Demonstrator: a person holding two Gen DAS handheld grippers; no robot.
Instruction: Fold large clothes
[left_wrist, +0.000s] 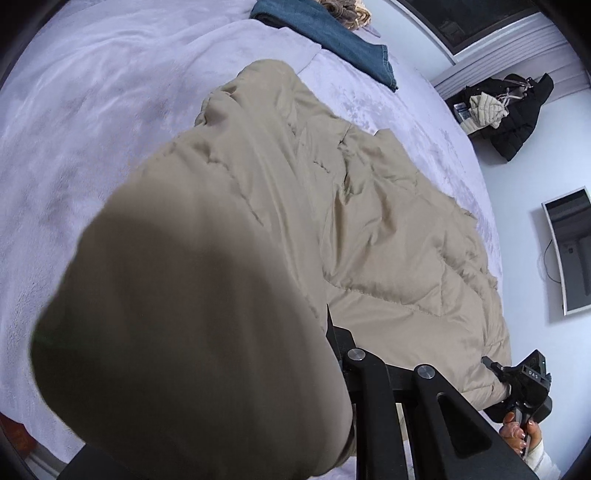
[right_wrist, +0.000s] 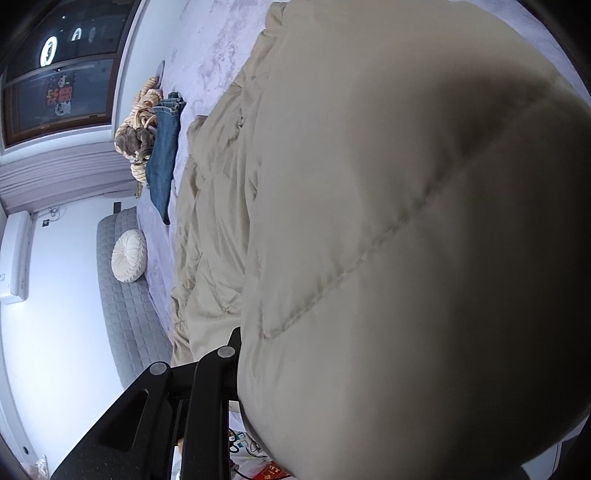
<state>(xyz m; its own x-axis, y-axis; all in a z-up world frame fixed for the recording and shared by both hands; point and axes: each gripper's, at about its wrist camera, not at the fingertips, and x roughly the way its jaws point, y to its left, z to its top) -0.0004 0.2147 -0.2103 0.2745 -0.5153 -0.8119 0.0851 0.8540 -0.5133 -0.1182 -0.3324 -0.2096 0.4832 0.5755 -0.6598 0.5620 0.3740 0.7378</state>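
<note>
My left gripper tipped down, clenched on a lifted fold of the tan puffy coat, my right gripper pinching its near edge, coat spread mid-bed, jeans by the far edge, bare blanket around.

Smooth quilted beige coat on plush bedspread; matt black tongs.

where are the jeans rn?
The jeans lie on the lavender bed cover at its far end, beyond the beige puffer coat, beside a striped plush toy.
</note>
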